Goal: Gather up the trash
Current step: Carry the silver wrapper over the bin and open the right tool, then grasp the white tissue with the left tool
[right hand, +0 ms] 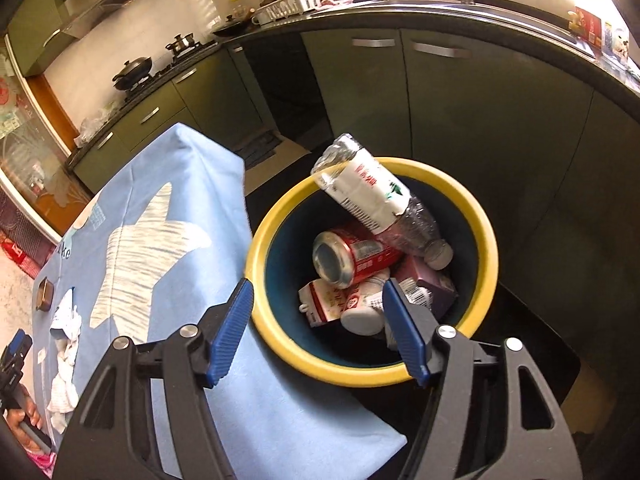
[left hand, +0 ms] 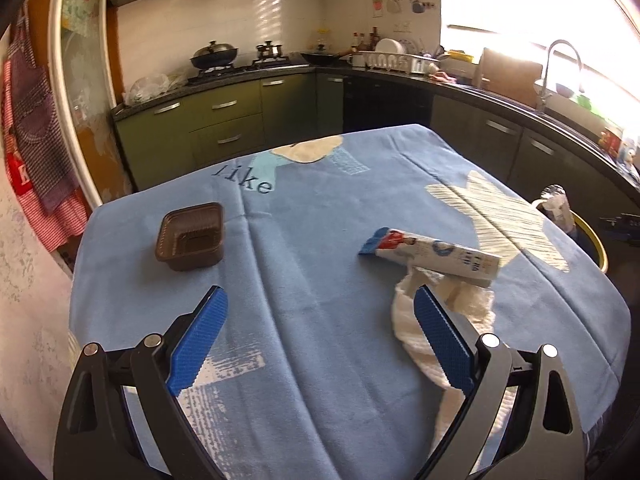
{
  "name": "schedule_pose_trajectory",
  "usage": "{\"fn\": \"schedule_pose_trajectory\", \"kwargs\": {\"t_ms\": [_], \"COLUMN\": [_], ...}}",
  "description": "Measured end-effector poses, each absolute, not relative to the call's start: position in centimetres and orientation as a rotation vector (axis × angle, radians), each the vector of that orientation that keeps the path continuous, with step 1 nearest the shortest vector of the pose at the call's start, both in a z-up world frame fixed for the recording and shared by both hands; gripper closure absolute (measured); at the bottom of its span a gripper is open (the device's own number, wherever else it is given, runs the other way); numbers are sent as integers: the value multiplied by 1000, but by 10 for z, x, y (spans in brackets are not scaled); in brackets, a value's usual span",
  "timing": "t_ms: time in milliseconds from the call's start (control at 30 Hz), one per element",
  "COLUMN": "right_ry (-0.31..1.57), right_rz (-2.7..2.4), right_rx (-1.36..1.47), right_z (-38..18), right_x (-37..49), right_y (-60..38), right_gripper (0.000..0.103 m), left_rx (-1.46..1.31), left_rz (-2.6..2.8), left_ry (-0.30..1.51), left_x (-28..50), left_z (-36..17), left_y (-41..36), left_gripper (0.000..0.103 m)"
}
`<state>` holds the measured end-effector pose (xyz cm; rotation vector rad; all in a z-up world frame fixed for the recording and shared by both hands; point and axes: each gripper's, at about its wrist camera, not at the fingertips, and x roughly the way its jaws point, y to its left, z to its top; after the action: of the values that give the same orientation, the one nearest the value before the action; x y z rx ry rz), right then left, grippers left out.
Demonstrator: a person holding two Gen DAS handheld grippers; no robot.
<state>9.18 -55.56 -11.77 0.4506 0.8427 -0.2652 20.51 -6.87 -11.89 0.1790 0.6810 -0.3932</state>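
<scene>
My left gripper [left hand: 320, 300] hovers open over the blue tablecloth [left hand: 320, 208] with nothing between its fingers. Ahead to its left stands a brown plastic tray [left hand: 190, 236]. To its right a flattened milk carton [left hand: 436, 254] lies on a crumpled white paper towel [left hand: 440, 320], which its right finger partly hides. My right gripper [right hand: 317, 292] is open and empty above a yellow-rimmed bin [right hand: 260, 248] beside the table. In the bin a clear plastic bottle [right hand: 372, 196] leans against the far rim, above a red can [right hand: 348, 258] and small cartons [right hand: 324, 300].
The bin [left hand: 596, 248] stands off the table's right edge. Dark green kitchen cabinets [right hand: 460, 120] curve closely behind it. In the right wrist view the tray [right hand: 44, 294], paper towel [right hand: 66, 360] and left gripper [right hand: 16, 348] sit far left. A stove and sink line the counter.
</scene>
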Motion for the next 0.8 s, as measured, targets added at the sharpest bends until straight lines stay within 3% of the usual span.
{"fn": "schedule_pose_trajectory", "kwargs": {"t_ms": [367, 700, 800], "right_ry": [836, 832, 829], "right_rz": [-192, -184, -186], "right_rx": [456, 496, 506], "right_z": [-122, -131, -132], "right_x": [84, 71, 70], "right_y": [-541, -551, -554], "right_gripper": [37, 36, 36], "left_rx": [341, 390, 389], "left_rz": [-639, -546, -532], "left_ry": [772, 877, 893], "left_x": [172, 181, 181], "left_z": [-122, -158, -163], "left_y": [-143, -156, -155], "left_gripper": [6, 7, 12]}}
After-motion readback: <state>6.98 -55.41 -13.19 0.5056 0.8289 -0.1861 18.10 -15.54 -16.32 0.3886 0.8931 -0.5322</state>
